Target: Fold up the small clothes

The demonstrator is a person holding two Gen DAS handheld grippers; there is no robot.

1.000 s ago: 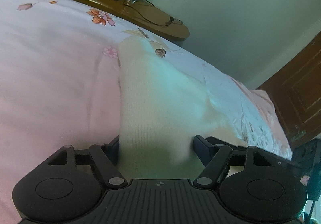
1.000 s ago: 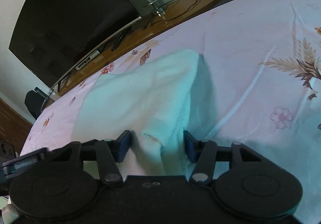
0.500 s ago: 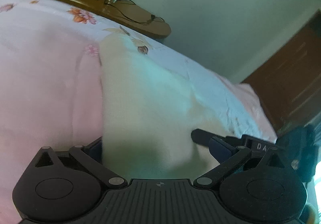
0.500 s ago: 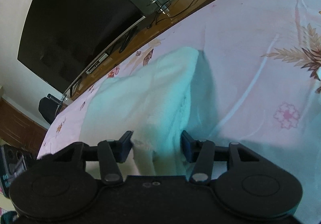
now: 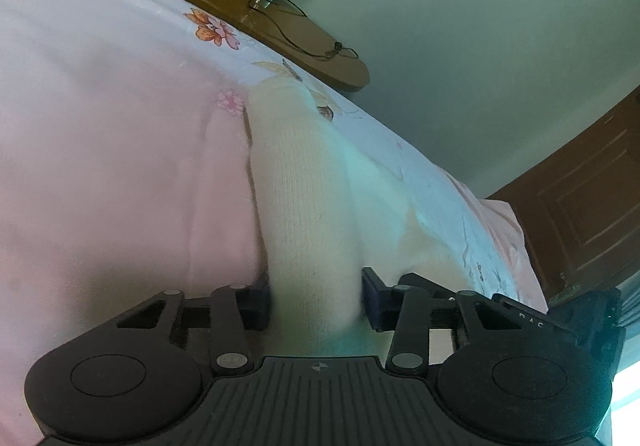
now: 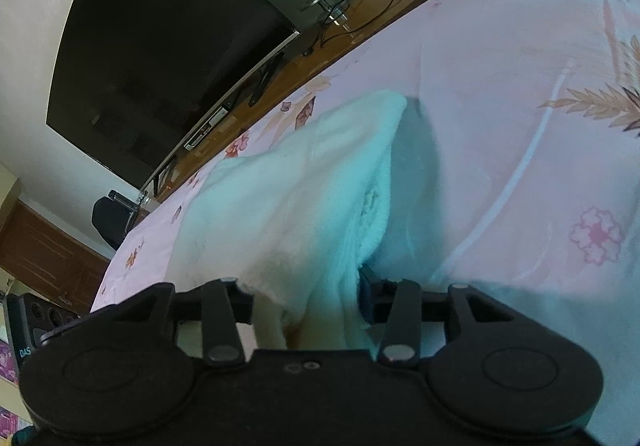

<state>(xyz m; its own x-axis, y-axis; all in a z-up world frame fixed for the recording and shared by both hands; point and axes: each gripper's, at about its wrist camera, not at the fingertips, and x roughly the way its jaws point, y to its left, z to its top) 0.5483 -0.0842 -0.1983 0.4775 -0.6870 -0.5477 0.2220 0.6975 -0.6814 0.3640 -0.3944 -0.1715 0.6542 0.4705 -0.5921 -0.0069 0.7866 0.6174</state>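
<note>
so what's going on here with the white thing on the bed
A person is folding a small white knitted garment on a bed with a pink floral sheet, using two hand-held grippers. The left hand-held gripper has just been closing, and its jaws now press on one bunched edge of the garment. The right hand-held gripper has been closing too and grips another edge. The fold is not yet laid down.
</note>
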